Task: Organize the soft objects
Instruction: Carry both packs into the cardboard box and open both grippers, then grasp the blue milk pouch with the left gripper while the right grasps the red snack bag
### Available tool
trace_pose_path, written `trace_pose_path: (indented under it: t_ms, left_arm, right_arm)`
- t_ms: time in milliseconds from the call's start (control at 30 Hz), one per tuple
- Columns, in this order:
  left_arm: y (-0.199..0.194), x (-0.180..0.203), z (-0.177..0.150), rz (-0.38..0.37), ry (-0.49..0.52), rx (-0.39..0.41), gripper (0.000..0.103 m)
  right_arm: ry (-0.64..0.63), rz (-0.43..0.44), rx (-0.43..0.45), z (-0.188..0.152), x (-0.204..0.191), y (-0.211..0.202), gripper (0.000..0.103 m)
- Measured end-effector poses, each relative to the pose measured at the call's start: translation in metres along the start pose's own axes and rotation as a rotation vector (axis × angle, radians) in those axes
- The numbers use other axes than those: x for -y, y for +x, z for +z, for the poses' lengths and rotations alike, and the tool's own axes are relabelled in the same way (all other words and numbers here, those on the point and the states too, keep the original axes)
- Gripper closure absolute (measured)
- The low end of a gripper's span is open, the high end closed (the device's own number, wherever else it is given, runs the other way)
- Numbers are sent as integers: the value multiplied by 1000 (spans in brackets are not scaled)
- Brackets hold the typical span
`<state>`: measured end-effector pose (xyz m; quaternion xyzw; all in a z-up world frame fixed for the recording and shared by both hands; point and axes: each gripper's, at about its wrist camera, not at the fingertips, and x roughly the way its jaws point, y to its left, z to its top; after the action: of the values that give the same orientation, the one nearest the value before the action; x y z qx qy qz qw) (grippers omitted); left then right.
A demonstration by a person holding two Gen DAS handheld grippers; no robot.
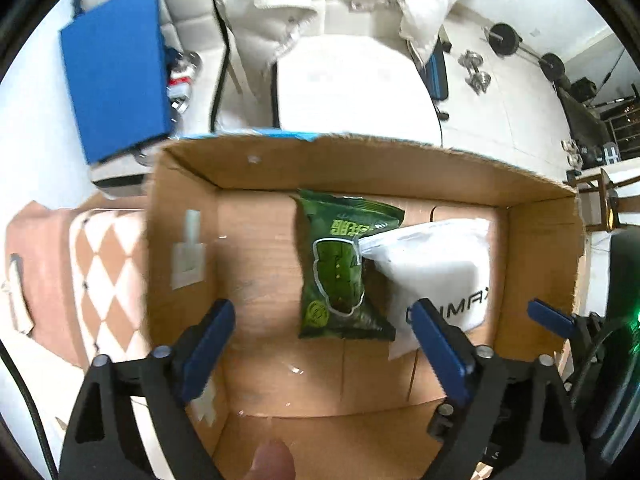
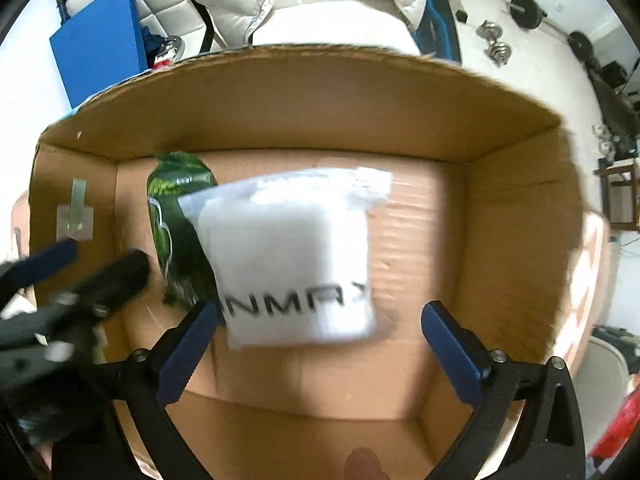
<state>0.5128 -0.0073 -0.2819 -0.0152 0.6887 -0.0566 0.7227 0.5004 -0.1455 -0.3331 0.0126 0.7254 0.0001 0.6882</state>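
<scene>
An open cardboard box (image 1: 256, 272) (image 2: 500, 240) holds two soft packs on its floor. A green snack bag (image 1: 340, 272) (image 2: 176, 232) lies near the middle. A white pouch with black lettering (image 1: 436, 272) (image 2: 292, 260) lies to its right and overlaps it. My left gripper (image 1: 320, 344) is open and empty above the box floor, in front of the green bag. My right gripper (image 2: 320, 340) is open and empty just in front of the white pouch. The right gripper's blue fingers (image 1: 548, 318) show at the box's right wall in the left wrist view; the left gripper (image 2: 80, 272) shows blurred in the right wrist view.
A blue box (image 1: 116, 68) (image 2: 96, 56) stands behind the carton at left. A white puffy jacket (image 1: 280, 8) lies on a pale seat behind it. A checked orange and white cloth (image 1: 104, 280) lies left of the carton. Dumbbells (image 1: 476, 72) and weights are on the floor at right.
</scene>
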Motion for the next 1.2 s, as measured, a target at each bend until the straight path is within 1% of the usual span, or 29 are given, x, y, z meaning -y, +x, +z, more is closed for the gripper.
trace_pose_path:
  t_ms: [33, 67, 133, 233, 300, 367, 400, 467, 533, 567, 600, 633, 700, 733, 767, 800, 867, 900, 933, 1000, 1033, 1133, 1167, 1200]
  left_arm:
    - [-8, -1, -5, 7, -1, 20, 4]
    - [-14, -3, -8, 10, 0, 37, 3]
    - [-27, -5, -20, 8, 0, 62, 2]
    - [-45, -7, -39, 0, -4, 86, 1]
    - [-57, -7, -51, 2, -8, 111, 1]
    - [-70, -7, -67, 8, -12, 138, 1]
    - [-78, -10, -81, 14, -26, 155, 1]
    - [-85, -13, -99, 17, -61, 155, 1]
    - [-84, -28, -129, -14, -135, 138, 1]
    - [-79, -38, -145, -33, -194, 121, 1]
    - [-70, -48, -164, -58, -256, 94, 1]
    - [-54, -59, -181, -90, -313, 51, 1]
    - [-23, -74, -204, -140, -386, -33, 2]
    - [-7, -80, -212, -147, -409, -72, 8]
    - [7, -86, -219, -147, -428, -104, 11]
    - [22, -92, -224, -145, -448, -131, 17]
    - [45, -99, -227, -142, -483, -174, 17]
    - [57, -102, -227, -159, -503, -194, 17]
    - [66, -103, -227, -171, -516, -211, 17]
    - [84, -100, -221, -180, -522, -242, 17]
    - [89, -98, -219, -173, -515, -253, 17]
    - [106, -92, -208, -108, -483, -269, 17]
    - [108, -89, -202, -84, -461, -267, 17]
    - [109, -87, -200, -44, -432, -260, 17]
  right_arm:
    - [-12, -18, 5, -8, 0, -7, 0]
    - [-20, -30, 10, -17, 1, -14, 0]
    - [-27, -19, 28, -36, 4, -29, 0]
    - [-33, -7, 99, -59, 13, -48, 0]
    - [-44, 2, 167, -70, 7, -58, 0]
    - [-58, 27, 205, -81, 2, -69, 0]
    - [-63, 43, 218, -91, 2, -76, 0]
    - [-75, 61, 238, -99, 1, -84, 0]
    - [-81, 63, 259, -120, 5, -93, 0]
    - [-81, 62, 264, -128, 10, -93, 0]
    - [-76, 62, 266, -146, 16, -97, 0]
    - [-60, 64, 261, -164, 25, -97, 0]
    - [-13, 65, 248, -188, 47, -89, 0]
    - [18, 66, 241, -203, 60, -83, 0]
    - [40, 62, 233, -211, 70, -77, 0]
    - [72, 48, 217, -223, 83, -69, 0]
    - [125, 30, 182, -241, 102, -53, 0]
    - [151, 40, 152, -249, 109, -45, 0]
    - [179, 80, 109, -258, 113, -34, 0]
    - [226, 158, 78, -275, 112, -23, 0]
    - [244, 179, 72, -280, 109, -20, 0]
    - [271, 303, 33, -299, 79, -9, 0]
    - [272, 331, 22, -302, 67, -7, 0]
    - [267, 348, 13, -303, 54, -4, 0]
